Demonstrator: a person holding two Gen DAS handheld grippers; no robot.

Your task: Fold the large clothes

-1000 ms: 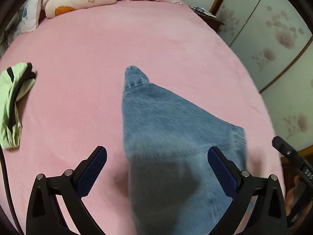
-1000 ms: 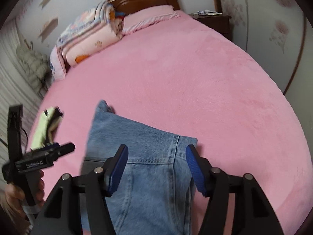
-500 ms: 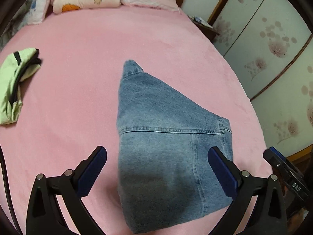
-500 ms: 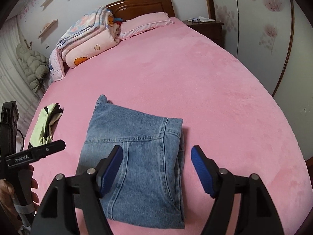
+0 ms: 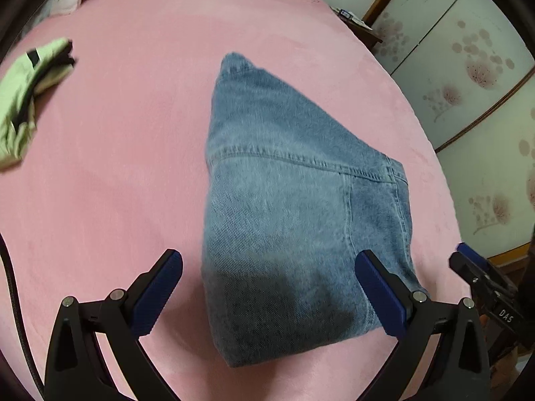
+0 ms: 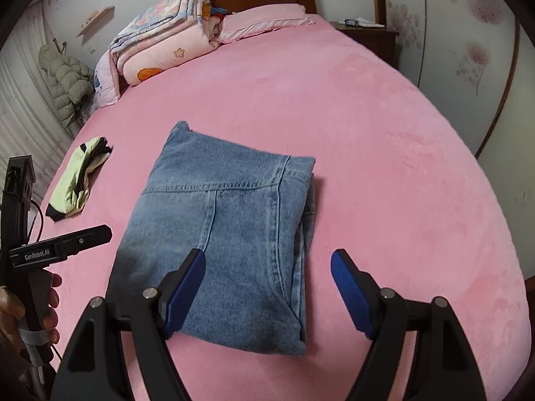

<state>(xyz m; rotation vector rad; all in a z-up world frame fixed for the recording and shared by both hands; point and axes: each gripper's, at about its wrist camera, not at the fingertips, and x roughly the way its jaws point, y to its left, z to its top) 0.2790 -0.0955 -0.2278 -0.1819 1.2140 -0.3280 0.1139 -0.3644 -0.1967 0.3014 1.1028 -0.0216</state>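
Note:
Folded blue jeans (image 5: 294, 207) lie flat on the pink bed (image 5: 117, 183), and they also show in the right wrist view (image 6: 227, 227). My left gripper (image 5: 267, 287) is open and empty, held above the near end of the jeans. My right gripper (image 6: 267, 280) is open and empty, above the near right edge of the jeans. The left gripper shows from the side in the right wrist view (image 6: 60, 249), held in a hand. The right gripper's tip shows at the right edge of the left wrist view (image 5: 481, 284).
A folded light-green and black garment (image 6: 80, 177) lies on the bed to the left of the jeans. Folded quilts (image 6: 160, 50) and a pink pillow (image 6: 264, 21) sit by the headboard. A nightstand (image 6: 371, 36) and wardrobe doors (image 5: 468, 67) stand on the right.
Both grippers have pulled back and up from the jeans. More of the folded jeans, including the near edge, has come into view. Both grippers stay open.

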